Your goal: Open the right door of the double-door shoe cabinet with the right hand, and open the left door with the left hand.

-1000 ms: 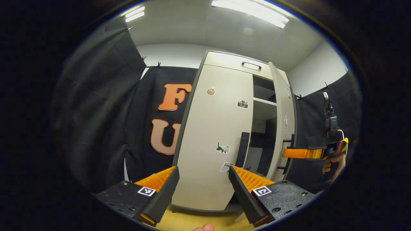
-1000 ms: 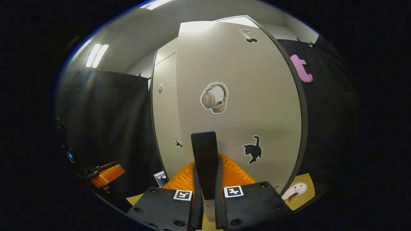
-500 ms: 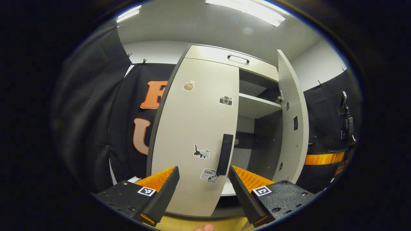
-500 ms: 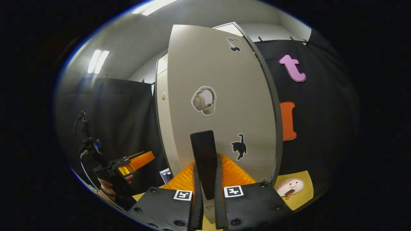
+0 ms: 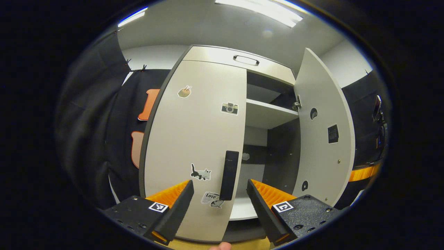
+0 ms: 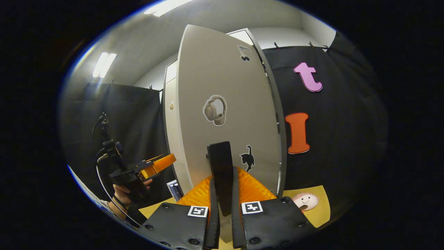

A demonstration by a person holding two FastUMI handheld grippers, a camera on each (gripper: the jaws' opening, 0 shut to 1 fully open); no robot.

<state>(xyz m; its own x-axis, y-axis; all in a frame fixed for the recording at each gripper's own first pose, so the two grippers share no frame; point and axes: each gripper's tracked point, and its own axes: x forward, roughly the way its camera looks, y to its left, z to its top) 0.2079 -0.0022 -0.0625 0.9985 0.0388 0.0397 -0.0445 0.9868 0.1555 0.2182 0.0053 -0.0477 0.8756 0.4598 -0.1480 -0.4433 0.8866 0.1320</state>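
Note:
The pale shoe cabinet's left door (image 5: pixel 194 139) is closed flat and carries small stickers and a dark vertical handle (image 5: pixel 229 175). My left gripper (image 5: pixel 218 211) stands open a short way in front of that handle, which sits between the fingers' line of sight without touching them. The right door (image 5: pixel 321 132) is swung wide, baring a shelf (image 5: pixel 267 113) and the dark interior. In the right gripper view my right gripper (image 6: pixel 222 211) is shut on the right door's dark handle (image 6: pixel 221 166); the door face (image 6: pixel 225 114) bears headphone and cat stickers.
A top drawer with a handle (image 5: pixel 246 59) sits above the doors. The other gripper and the hand holding it (image 6: pixel 138 172) appear at the left of the right gripper view. A yellow floor mat with a plush toy (image 6: pixel 303 201) lies to the right of the cabinet.
The right door has swung much further open under the right gripper's hold. The left gripper has shifted so the left door's handle now lines up between its open fingers.

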